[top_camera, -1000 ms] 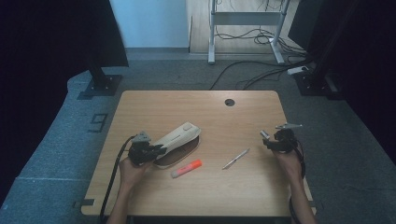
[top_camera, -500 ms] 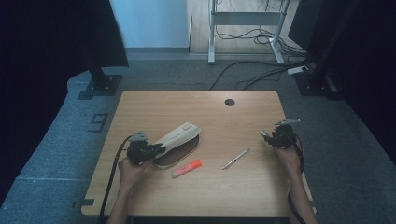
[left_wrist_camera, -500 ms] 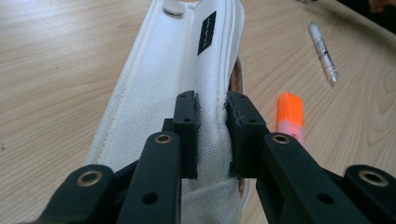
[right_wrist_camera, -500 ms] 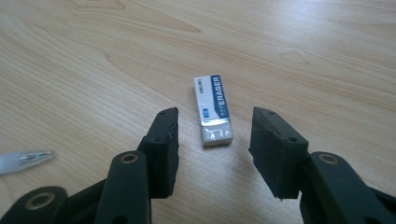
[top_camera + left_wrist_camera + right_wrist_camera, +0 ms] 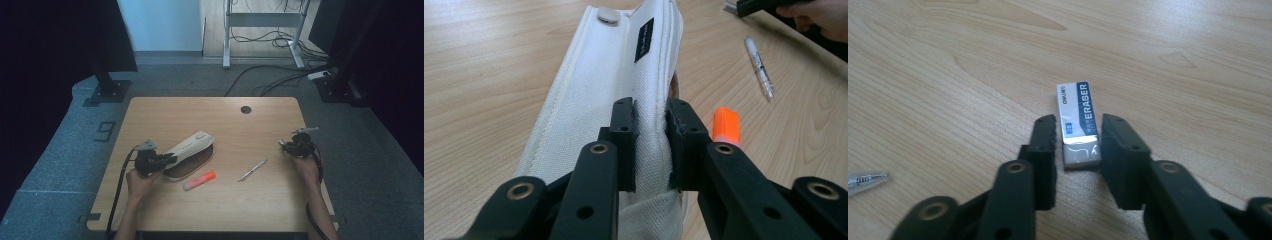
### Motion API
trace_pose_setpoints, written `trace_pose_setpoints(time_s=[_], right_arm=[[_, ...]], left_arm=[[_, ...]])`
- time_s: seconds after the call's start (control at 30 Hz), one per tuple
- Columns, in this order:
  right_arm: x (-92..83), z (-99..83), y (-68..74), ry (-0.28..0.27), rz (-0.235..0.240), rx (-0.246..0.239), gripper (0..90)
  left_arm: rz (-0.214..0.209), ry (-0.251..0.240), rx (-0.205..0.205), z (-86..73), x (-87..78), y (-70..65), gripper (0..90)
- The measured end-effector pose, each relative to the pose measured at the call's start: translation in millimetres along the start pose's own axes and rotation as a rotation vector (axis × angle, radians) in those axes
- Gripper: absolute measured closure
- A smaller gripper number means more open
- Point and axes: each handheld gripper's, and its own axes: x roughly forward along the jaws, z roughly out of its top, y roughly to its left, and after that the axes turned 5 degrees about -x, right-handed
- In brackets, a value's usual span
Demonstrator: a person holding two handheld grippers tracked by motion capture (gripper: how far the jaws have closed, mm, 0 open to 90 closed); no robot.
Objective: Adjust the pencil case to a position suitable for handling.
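The right gripper point(image 5: 1077, 136) had just been closing around the eraser point(image 5: 1078, 123), right of the pencil case point(image 5: 619, 95) the left gripper point(image 5: 651, 131) clenched; pickup seemed imminent.

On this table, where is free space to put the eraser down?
The far half of the table, between the cable hole and the pencil case, is bare. The near edge below the orange highlighter is bare too. It is crowded around the case, highlighter and pen.
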Motion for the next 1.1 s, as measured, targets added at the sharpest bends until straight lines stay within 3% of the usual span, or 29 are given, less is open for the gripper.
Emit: trace_pose_setpoints(time_s=[0.17, 0.4, 0.73, 1.1], right_arm=[[-1.2, -2.7, -1.0, -0.014, 0.013, 0.041, 71.6], [-7.9, -3.7, -0.9, -0.031, 0.004, 0.052, 71.9], [-24.8, 1.0, 10.8, -0.058, 0.023, 0.021, 71.9], [-39.5, 0.3, 30.5, -0.095, 0.085, -0.003, 71.9]], left_arm=[[-0.006, -0.006, -0.003, -0.4, -0.2, 1.0, 75.4], [-0.006, -0.008, -0.001, -0.3, -0.5, 0.8, 75.4], [-0.005, -0.006, 0.0, -0.4, -0.5, 0.4, 75.4], [-0.006, -0.003, 0.004, -0.3, -1.5, 0.2, 75.3]])
